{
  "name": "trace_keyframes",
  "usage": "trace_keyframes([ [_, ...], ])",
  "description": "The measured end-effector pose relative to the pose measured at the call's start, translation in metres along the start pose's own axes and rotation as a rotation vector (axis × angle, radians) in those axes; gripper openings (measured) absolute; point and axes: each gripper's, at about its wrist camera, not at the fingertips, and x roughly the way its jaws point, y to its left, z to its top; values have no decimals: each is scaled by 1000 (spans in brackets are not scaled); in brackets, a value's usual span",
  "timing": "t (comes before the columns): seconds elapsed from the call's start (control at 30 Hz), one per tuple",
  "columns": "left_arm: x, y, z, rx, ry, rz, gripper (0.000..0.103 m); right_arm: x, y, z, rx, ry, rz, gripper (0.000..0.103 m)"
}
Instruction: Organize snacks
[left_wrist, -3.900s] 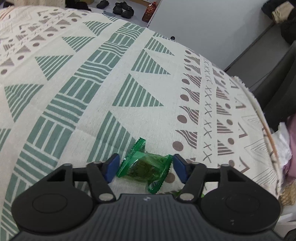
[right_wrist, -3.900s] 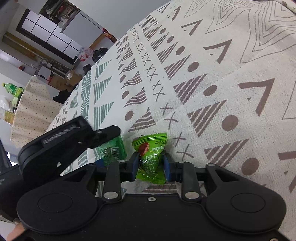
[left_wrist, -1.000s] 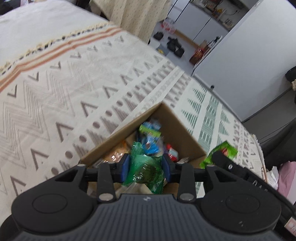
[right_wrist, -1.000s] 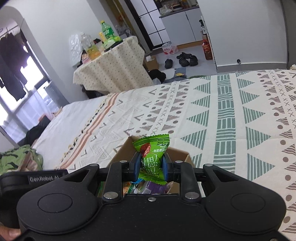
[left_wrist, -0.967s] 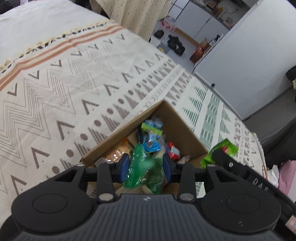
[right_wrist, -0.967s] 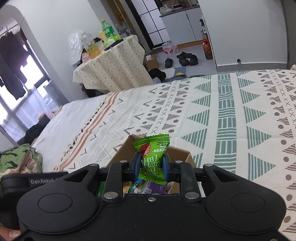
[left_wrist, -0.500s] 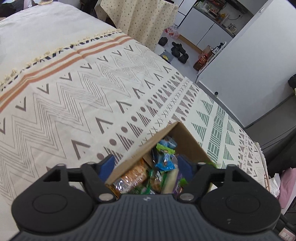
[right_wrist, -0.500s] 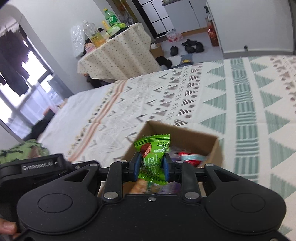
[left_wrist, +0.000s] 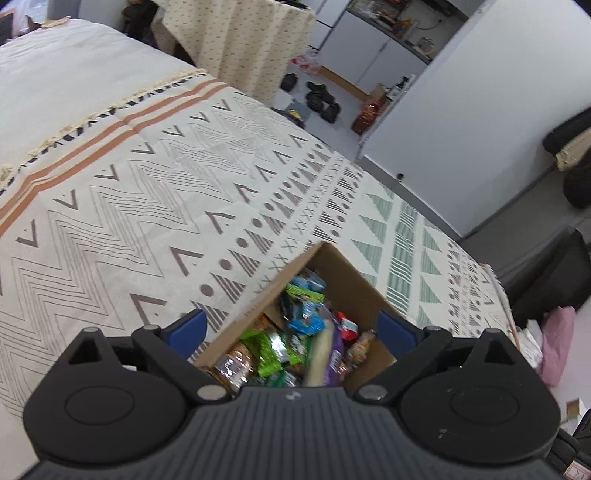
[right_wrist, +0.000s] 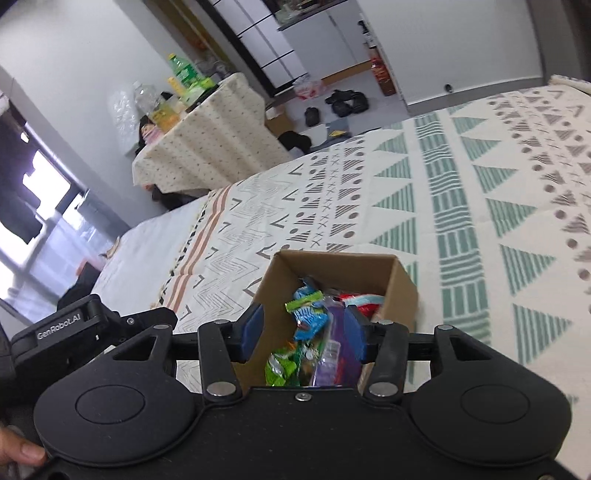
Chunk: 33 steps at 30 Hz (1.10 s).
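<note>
An open cardboard box (left_wrist: 354, 284) (right_wrist: 400, 284) stands on the patterned bedspread and holds several snack packets: green (left_wrist: 267, 350) (right_wrist: 280, 367), blue (left_wrist: 308, 325) (right_wrist: 310, 321), purple (right_wrist: 334, 354) and red (right_wrist: 360, 301) ones. My left gripper (left_wrist: 291, 330) is open and empty above the box's near side. My right gripper (right_wrist: 304, 332) is open and empty above the box, with its blue pads (right_wrist: 251, 330) standing wide either side of the opening. The left gripper's body (right_wrist: 74, 332) shows at the lower left of the right wrist view.
The patterned bedspread (left_wrist: 147, 206) (right_wrist: 480, 206) spreads all round the box. Beyond the bed stand a cloth-covered table (right_wrist: 207, 144) with bottles, shoes on the floor (left_wrist: 321, 101) and white cabinets. A dark seat (left_wrist: 546, 273) and pink cloth lie at the right.
Both grippers let go of their green snack packets over the box and now stand open and empty. The left opened first, then the right. Both have risen a little above the box.
</note>
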Motion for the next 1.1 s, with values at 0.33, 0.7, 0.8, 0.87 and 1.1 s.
trace_keyframes([
  [0.33, -30, -13, -21, 89, -9, -18, 103, -56, 0, -18, 0, -70, -56, 65],
  [0.7, -71, -29, -57, 186, -48, -18, 103, -113, -13, -40, -19, -146, -60, 93],
  [0.8, -82, -34, -68, 215, -73, -17, 103, -128, -18, -46, -31, -165, -62, 100],
  [0.87, -89, -37, -74, 231, -85, -25, 103, -136, -22, -50, -37, -175, -63, 103],
  [1.1, -115, -45, -91, 276, -124, -4, 103, -158, -36, -66, -57, -186, -88, 103],
])
